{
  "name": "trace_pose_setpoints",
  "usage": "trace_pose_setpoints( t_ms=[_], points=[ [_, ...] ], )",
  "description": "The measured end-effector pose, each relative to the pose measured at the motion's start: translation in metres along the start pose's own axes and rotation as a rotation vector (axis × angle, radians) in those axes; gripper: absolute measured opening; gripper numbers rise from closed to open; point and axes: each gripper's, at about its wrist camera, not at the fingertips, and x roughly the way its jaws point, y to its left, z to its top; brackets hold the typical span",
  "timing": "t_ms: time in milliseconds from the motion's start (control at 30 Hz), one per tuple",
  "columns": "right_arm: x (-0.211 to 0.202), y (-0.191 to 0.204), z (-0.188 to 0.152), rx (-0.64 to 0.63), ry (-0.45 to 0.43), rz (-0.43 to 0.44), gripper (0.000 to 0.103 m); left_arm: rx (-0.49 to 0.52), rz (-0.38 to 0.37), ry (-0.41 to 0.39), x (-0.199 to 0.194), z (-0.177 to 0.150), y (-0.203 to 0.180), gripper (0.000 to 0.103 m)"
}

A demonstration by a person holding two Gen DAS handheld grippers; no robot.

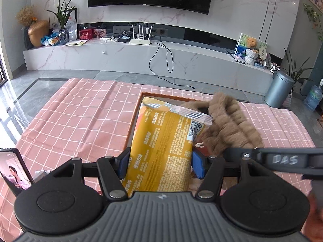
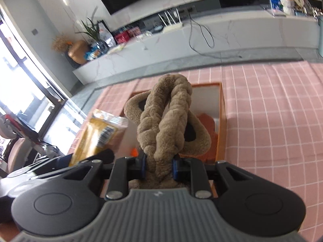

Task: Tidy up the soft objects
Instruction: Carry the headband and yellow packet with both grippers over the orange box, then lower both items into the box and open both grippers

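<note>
Your left gripper [image 1: 158,164] clamps the light, crinkly yellow packet [image 1: 161,141] above the orange-rimmed box [image 1: 132,119], while your right gripper [image 2: 158,166] pinches the soft plush braid [image 2: 161,121], which sags, so grip its thick middle.

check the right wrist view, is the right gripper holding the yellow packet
No, the right gripper is shut on the brown braided plush; the yellow packet sits off to its left.

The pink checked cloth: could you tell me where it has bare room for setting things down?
Left of the orange tray the cloth lies bare, up to the phone; right of the tray it is bare too. Over the tray it is crowded.
</note>
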Motion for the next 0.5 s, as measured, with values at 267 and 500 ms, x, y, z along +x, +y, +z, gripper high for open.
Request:
trace_pose_setpoints(
  t_ms=[267, 500],
  points=[
    [0.065, -0.004, 0.003, -0.001, 0.063, -0.131, 0.022, -0.026, -0.022, 0.010, 0.019, -0.006, 0.015, 0.070],
    [0.095, 0.002, 0.005, -0.059, 0.112, -0.206, 0.023, -0.009, -0.003, 0.010, 0.029, -0.006, 0.018, 0.069]
  ],
)
